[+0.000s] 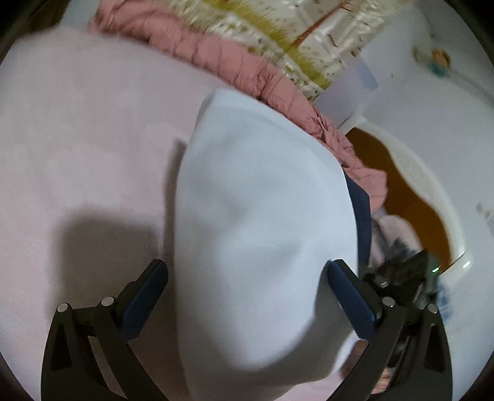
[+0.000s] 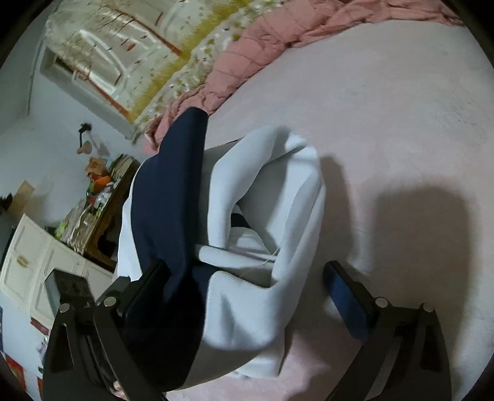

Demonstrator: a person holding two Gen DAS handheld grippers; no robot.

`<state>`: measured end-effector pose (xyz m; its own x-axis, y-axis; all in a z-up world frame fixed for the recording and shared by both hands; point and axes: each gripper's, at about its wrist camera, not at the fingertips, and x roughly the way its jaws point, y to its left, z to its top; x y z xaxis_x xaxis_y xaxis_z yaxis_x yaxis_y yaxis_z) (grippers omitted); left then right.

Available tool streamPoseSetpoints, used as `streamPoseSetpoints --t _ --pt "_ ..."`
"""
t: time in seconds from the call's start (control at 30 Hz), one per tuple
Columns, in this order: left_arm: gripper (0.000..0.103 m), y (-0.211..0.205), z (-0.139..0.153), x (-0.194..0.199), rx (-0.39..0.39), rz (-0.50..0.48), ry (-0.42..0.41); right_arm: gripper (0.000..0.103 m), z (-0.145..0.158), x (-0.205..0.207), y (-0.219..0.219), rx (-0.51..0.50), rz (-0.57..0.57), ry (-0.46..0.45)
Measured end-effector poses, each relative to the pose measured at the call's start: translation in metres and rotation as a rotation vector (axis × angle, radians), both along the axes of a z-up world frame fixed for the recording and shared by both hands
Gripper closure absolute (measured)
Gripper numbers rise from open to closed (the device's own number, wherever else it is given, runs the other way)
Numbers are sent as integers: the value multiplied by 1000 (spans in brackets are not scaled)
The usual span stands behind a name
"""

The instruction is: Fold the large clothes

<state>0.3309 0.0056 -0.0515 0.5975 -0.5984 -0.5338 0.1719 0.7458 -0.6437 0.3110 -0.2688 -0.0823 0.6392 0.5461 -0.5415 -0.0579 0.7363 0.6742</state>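
A white garment with dark navy panels point(image 1: 262, 216) lies bunched on the pale pink bed sheet point(image 1: 92, 138). In the left wrist view my left gripper point(image 1: 247, 277) is open, its jaws straddling the white cloth without pinching it. In the right wrist view the same garment point(image 2: 262, 240) shows its folded white body, a ribbed cuff and a navy sleeve point(image 2: 166, 197). My right gripper point(image 2: 244, 274) is open over the garment. The navy cloth drapes over its left finger point(image 2: 148, 287).
A crumpled pink quilt point(image 1: 234, 68) and a floral bedspread point(image 1: 278, 27) lie along the far side of the bed. Beyond the bed edge are brown floor point(image 1: 410, 191), white cabinets point(image 2: 34, 265) and a cluttered wooden desk point(image 2: 102, 197).
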Motion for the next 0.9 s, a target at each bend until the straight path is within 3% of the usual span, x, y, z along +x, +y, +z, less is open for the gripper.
streamPoseSetpoints --t 0.07,0.13,0.17,0.2,0.23,0.33,0.4,0.6,0.77,0.9 --pt "0 1 -7 6 -58 -42 41 3 -4 5 4 25 47 -5" --pt "0 0 -8 8 -56 -49 46 3 -9 16 8 79 94 2" --pt "6 1 -8 7 -57 -47 44 9 -10 19 7 101 106 -1" --pt "10 2 -6 5 -56 -40 34 22 -11 20 7 140 116 -15" --pt "20 2 -4 1 -53 -36 18 30 -12 18 7 149 99 -19" --pt "34 -6 15 -19 18 -47 -101 45 7 4 16 35 68 -93" --pt "35 -8 25 -31 1 -71 -155 47 27 -17 24 -54 47 -178" --pt "35 -35 68 -64 -4 -137 -297 47 80 -74 9 -147 -25 -339" --pt "35 -97 112 -74 -4 -192 -314 47 125 -110 -43 -160 -87 -356" --pt "35 -169 146 -85 -21 -247 -328 47 161 -140 -114 -152 -156 -349"
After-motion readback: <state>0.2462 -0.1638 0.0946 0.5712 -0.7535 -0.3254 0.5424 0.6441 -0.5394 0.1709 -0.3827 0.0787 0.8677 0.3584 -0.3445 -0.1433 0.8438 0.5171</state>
